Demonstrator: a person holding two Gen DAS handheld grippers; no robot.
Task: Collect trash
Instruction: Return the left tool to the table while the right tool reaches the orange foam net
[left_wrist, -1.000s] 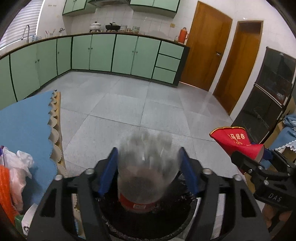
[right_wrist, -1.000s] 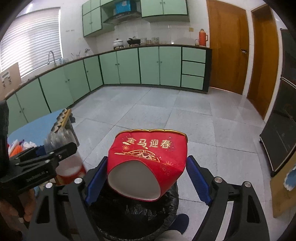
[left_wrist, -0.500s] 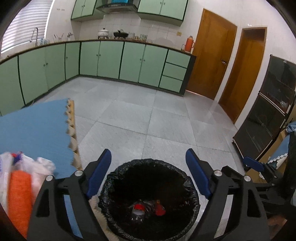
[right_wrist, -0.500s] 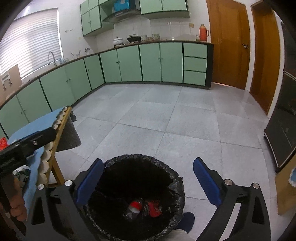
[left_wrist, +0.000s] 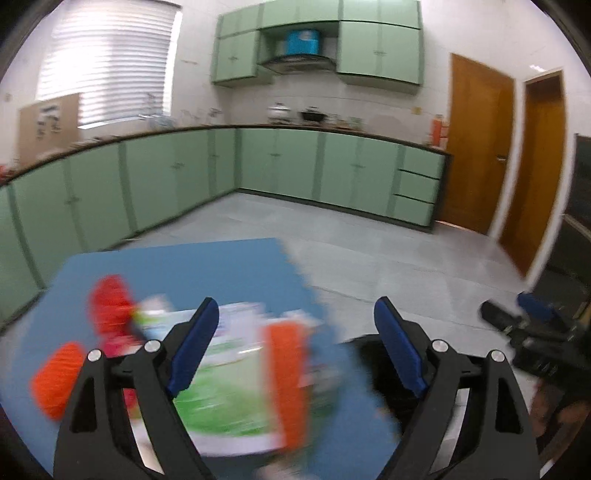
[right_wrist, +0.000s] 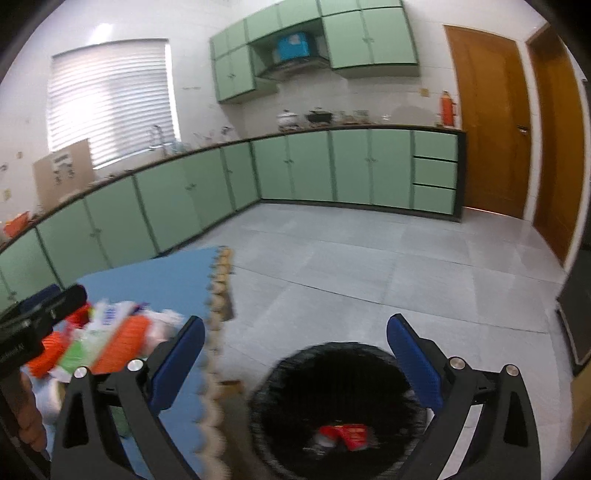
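Both tools were empty here. The left tool had its blue-padded jaws spread wide with nothing pinched between them, having just been opening a bit more, and it hung over the desk, which wore a flat blue cloth with a scalloped cream edge. Under it sat the trash pile: a glossy white-and-green printed packet, a couple of ribbed orange things shaped like stubby cylinders, something red and crumpled, and thin white plastic (all pretty smeared by motion blur, so I couldn't tell exactly what each piece was).

The right tool was also fully released, jaws having just been opening to their widest, nothing in them. It hung above the round bin, lined with a wrinkly black plastic bag, standing on the pale grey tiled floor just beside the desk edge. Down at the bottom of the bin lay the red paper cup next to a clear plastic bottle with a red label.

In the right wrist view, the left tool's black body poked in at the left edge, with a bit of the person's hand below it.
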